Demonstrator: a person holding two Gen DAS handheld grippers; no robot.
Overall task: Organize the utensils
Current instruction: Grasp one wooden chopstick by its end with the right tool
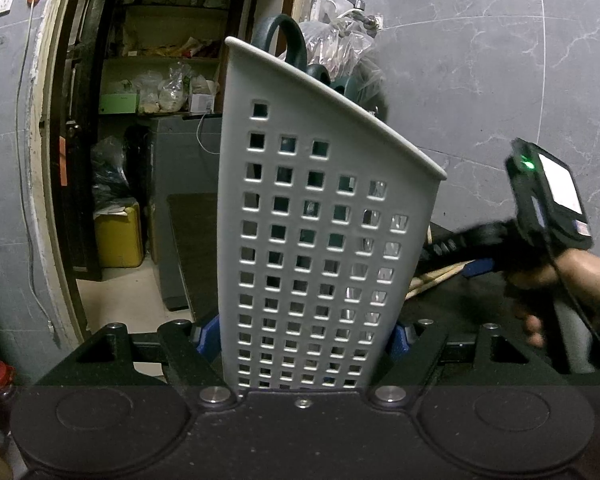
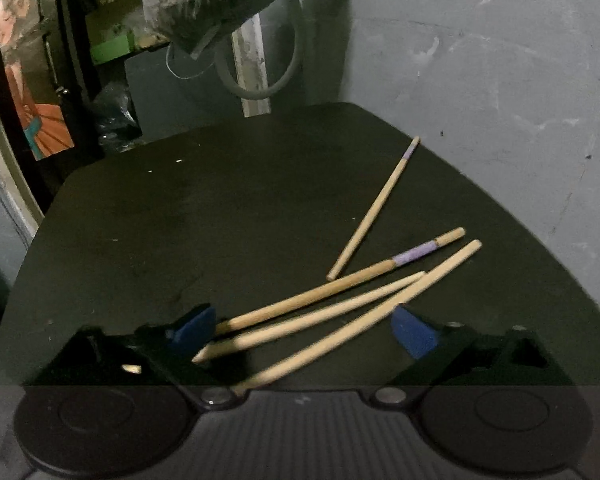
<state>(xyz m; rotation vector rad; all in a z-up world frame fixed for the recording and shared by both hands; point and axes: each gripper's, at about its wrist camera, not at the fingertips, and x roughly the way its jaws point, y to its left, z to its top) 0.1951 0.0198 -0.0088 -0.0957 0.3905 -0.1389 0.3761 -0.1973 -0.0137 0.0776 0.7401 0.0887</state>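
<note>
**Left tool clamped on utensil holder, right tool open over chopsticks**

Left tool: clenched on the white perforated utensil holder; blue pads press its two side walls low down; the holder stands upright between the fingers with its slanted rim rising to the far left; dark green looped handles stick out of its top, other contents behind the holes too dim to tell.

Right tool: released, jaws apart, no pad pressing anything; pointed down at the dark desk; near ends of three chopsticks lie between its blue fingers, the left pad just beside the upper stick's end, contact not clear; the three fan out toward the far right, one with a purple band near its far end; a fourth chopstick lies apart, farther back and steeper, purple at its far tip.

In the left wrist view the right tool shows at the right edge, held by the person's hand, green light on its top; pale stick ends visible just right of the holder's base.

Background: grey wall, open doorway with cluttered shelves far left, plastic bag hanging above the desk's far edge.
</note>
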